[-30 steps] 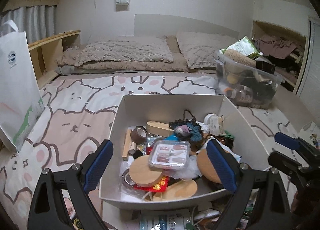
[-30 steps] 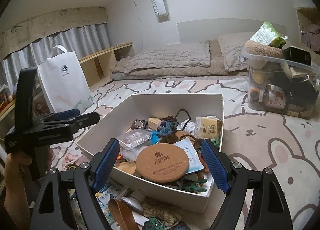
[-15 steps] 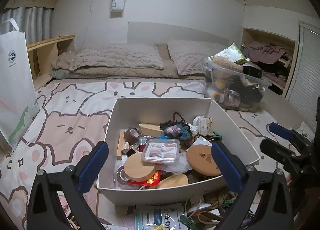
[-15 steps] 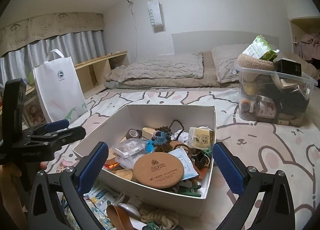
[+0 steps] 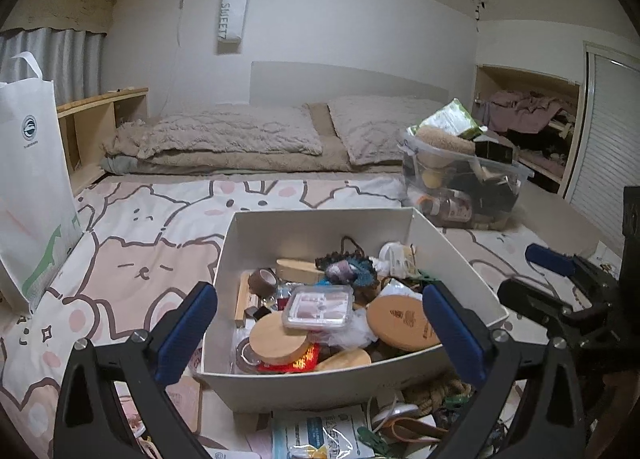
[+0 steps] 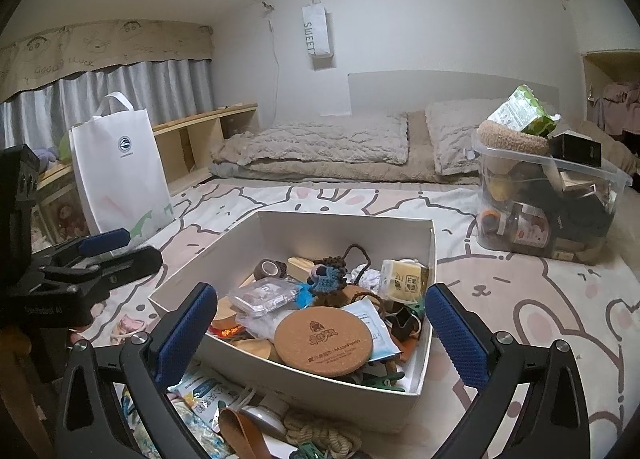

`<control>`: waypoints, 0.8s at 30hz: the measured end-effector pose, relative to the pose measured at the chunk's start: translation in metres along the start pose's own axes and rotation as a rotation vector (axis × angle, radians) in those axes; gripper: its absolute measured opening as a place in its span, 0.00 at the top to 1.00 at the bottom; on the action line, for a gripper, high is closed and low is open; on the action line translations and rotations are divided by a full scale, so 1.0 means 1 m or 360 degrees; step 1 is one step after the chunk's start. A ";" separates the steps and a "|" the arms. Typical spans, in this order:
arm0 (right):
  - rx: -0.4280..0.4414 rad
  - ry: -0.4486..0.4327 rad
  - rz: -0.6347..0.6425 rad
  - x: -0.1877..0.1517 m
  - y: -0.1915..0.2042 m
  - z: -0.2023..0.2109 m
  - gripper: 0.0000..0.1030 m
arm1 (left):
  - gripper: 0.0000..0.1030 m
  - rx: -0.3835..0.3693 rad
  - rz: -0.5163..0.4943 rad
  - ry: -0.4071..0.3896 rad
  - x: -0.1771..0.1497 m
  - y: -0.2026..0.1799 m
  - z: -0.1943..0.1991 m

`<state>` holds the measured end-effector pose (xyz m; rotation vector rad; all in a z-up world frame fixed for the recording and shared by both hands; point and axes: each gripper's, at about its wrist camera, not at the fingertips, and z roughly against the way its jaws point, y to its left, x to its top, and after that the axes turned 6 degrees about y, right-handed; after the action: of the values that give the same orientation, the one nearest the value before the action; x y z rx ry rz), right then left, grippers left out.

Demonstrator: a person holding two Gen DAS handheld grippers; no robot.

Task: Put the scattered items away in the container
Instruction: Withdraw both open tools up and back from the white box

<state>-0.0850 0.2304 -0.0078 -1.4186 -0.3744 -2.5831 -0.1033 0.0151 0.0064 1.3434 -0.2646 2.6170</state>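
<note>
A white open box (image 5: 320, 227) sits on the cartoon blanket, also in the right wrist view (image 6: 344, 227). It holds cork coasters (image 6: 323, 342), a clear plastic case (image 5: 319, 306), a crocheted toy (image 6: 327, 284), a tape roll (image 5: 263, 281) and other small items. Loose items lie before the box: a coiled rope (image 6: 320, 430), a blue-white packet (image 5: 320, 437) and a brown strap (image 6: 240, 435). My left gripper (image 5: 320, 333) is open and empty above the box's near edge. My right gripper (image 6: 318, 335) is open and empty, also above it.
A white tote bag (image 6: 120, 171) stands at the left. A clear bin (image 6: 548, 199) full of things stands at the right. Bedding (image 5: 240, 143) lies at the back against the wall. A wooden shelf (image 6: 200, 135) runs along the left.
Both grippers have risen and pulled back from the box, so it looks smaller and lower in view. Their jaws stand wider apart than one second ago.
</note>
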 end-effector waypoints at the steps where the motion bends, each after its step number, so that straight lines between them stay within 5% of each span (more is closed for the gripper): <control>1: -0.0002 -0.0003 0.0000 0.000 0.000 0.000 0.00 | 0.00 0.0002 -0.0003 0.0002 -0.001 0.000 -0.001; 24: -0.0012 -0.0026 -0.0066 -0.028 0.007 0.020 0.00 | 0.00 0.0085 0.0101 -0.0038 -0.039 0.025 0.032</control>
<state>-0.0525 0.2308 -0.0201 -1.4499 -0.4010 -2.6095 -0.0627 -0.0202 -0.0087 1.4067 -0.2466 2.6797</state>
